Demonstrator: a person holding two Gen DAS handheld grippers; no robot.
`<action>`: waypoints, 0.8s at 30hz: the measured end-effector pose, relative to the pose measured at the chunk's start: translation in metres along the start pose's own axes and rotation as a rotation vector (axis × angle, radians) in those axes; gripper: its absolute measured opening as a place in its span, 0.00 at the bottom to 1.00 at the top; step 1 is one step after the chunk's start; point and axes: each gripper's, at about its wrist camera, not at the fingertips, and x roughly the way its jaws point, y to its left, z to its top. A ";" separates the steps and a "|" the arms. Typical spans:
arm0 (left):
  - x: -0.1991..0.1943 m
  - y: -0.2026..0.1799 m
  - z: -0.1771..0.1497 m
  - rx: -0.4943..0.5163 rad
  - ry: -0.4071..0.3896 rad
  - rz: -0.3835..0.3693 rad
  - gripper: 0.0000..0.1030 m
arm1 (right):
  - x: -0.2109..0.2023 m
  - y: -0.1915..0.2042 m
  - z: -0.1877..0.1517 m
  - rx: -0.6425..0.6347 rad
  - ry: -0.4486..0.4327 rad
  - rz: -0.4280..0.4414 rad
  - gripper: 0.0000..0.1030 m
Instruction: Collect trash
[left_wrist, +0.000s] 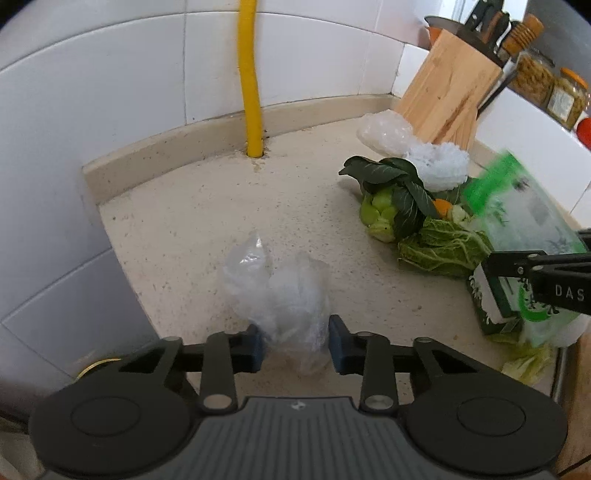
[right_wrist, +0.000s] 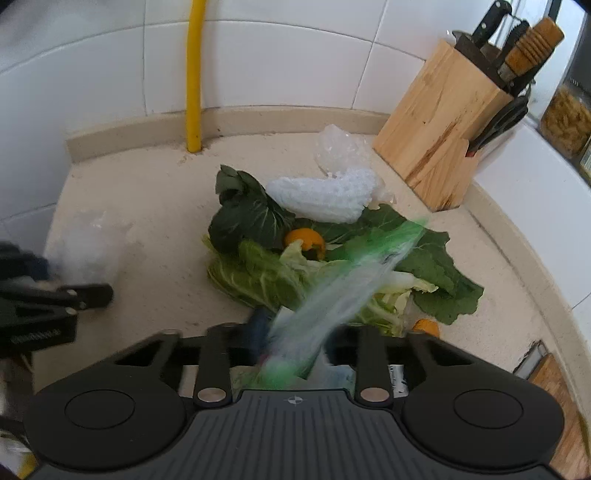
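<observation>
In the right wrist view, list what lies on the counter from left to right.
Clear crumpled plastic → yellow pipe → dark green leaf → orange peel → wooden knife block

- My left gripper (left_wrist: 295, 345): matte black frame, grey ribbed plate in the middle with a small crosshair mark near its top edge.
- Two big round black discs flank that plate, each with a raised inner circle.
- Two black link arms, silver pivot pins at their bases, smaller pins near the tips.
- Finger pads (left_wrist: 339, 345) are dark blue, blocky.
- My right gripper (right_wrist: 291, 341): same build, same ribbed grey plate, discs, silver pins; its pads look blurred.
- Seen from the left camera, its side carries white letters "DAS".
</observation>
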 end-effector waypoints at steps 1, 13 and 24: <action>0.000 0.001 0.000 -0.009 -0.003 -0.007 0.25 | -0.001 -0.001 0.002 0.012 0.009 0.007 0.21; -0.020 0.016 -0.004 -0.040 -0.036 -0.109 0.24 | -0.021 0.003 0.007 0.134 0.061 0.007 0.06; -0.041 0.042 -0.005 -0.066 -0.070 -0.154 0.24 | -0.044 0.019 0.012 0.181 0.052 -0.034 0.06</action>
